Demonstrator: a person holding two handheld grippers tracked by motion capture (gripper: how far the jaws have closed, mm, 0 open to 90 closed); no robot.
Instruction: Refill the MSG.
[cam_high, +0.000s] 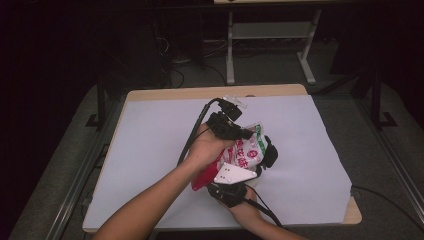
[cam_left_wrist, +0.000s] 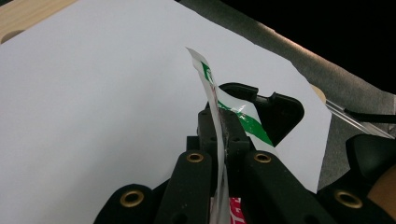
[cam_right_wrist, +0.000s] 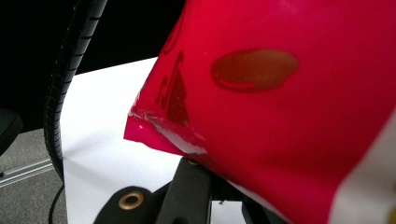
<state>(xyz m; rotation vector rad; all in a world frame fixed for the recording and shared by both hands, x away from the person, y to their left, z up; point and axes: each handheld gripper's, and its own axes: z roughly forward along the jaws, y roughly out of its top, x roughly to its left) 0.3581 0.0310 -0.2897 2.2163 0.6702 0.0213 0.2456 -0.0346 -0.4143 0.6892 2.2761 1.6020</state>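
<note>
Nearest the person, the right gripper (cam_high: 231, 192) is held low at the front of the desk (cam_high: 150, 95), its grey three-cornered plate turned up, and its fingers are seen clamped together on the red lower end of the snack bag (cam_high: 240, 157). In the right gripper view that red film (cam_right_wrist: 280, 107) hangs right over the jaws, and a small ragged nick with a pale torn edge (cam_right_wrist: 175, 135) is seen at its corner, so a tear looks to have been started there, though only just. A little farther on, the bag is carried clear of the white sheet (cam_high: 150, 150) that covers the desk, stretched between the two hands over the middle of the sheet. Farther still, the left gripper (cam_high: 235, 131) is brought in from above, and its fingers are pressed shut on the bag's upper edge; in the left gripper view the thin white-and-green sealed strip (cam_left_wrist: 219, 112) is seen standing edge-on, pinched between the two black jaws, with the other gripper's black body (cam_left_wrist: 275, 109) just behind it. So the pick-up and the two-handed grip can be judged done, and the opening is judged to be at its start: the packet appears mostly sealed, no contents are seen spilled on the sheet, and a pull apart is what seems left. Beyond the desk, dark floor and the legs of another bench (cam_high: 270, 45) are made out.
</note>
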